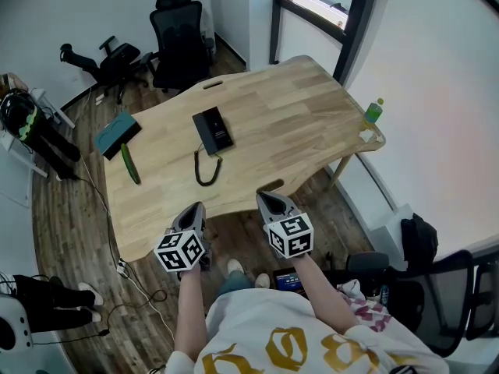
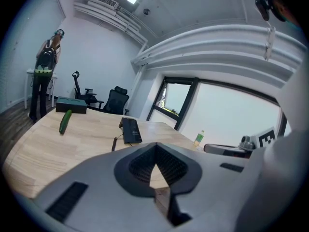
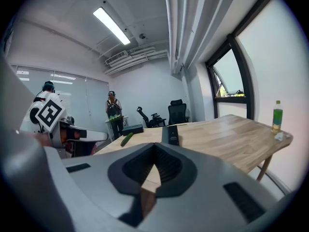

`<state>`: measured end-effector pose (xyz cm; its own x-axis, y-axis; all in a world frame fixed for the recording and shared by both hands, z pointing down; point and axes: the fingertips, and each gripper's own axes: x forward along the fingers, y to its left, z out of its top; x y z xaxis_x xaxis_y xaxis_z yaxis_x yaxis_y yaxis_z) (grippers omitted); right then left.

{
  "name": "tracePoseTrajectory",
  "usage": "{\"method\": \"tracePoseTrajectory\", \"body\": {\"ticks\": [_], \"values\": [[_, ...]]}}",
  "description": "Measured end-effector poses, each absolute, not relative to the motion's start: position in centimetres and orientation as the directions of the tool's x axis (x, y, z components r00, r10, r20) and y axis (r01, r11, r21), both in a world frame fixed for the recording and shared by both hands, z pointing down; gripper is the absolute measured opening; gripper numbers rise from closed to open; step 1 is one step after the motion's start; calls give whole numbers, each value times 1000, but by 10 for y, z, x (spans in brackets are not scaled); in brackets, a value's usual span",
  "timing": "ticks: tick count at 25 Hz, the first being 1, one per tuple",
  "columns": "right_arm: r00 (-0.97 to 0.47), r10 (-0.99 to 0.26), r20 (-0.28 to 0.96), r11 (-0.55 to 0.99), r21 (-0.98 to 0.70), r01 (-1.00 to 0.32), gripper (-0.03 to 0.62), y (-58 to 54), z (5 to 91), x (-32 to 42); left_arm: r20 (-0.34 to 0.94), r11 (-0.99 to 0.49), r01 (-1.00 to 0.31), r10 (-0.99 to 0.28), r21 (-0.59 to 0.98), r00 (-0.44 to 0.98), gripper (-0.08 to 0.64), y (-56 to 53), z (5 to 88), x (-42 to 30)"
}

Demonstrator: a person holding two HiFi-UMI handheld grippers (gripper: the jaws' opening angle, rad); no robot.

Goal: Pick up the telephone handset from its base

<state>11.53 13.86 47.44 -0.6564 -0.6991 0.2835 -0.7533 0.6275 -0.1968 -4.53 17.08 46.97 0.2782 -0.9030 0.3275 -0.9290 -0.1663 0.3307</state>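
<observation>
Approach step: black corded telephone (image 1: pixel 213 129) lies mid-frame on the light wooden tabletop (image 1: pixel 304 115); left gripper (image 1: pixel 195 209) and right gripper (image 1: pixel 269 199) hover below it, fingers closed, empty; next, open fingers and reach forward.

Telephone (image 1: pixel 212 129): its parts were too small to be told apart in every view. Torso (image 1: pixel 312 341) of the person: was cut off by the head view's lower edge.

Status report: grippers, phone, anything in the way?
Left gripper, right gripper shut, empty, at near table edge. Telephone mid-table, untouched. Cucumber well aside, nothing between.
</observation>
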Motion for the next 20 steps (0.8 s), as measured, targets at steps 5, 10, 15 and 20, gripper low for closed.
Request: {"method": "tracePoseTrajectory", "body": {"ticks": [5,10,15,20], "values": [[-659,-693,292,629,-203,-751,5,121,478,112,342,-134,-931,-905,339,255,6,160,476,-53],[-662,-681,313,634,-201,-747,5,92,489,101,355,-119,-930,-901,348,248,6,130,488,-62],[-650,-684,330,628,-187,-756,5,47,493,86,354,-122,-920,-898,371,262,6,76,494,-77],[-615,-708,348,593,-180,-785,5,-6,495,81,352,-149,-910,-888,388,296,6,22,496,-86]]}}
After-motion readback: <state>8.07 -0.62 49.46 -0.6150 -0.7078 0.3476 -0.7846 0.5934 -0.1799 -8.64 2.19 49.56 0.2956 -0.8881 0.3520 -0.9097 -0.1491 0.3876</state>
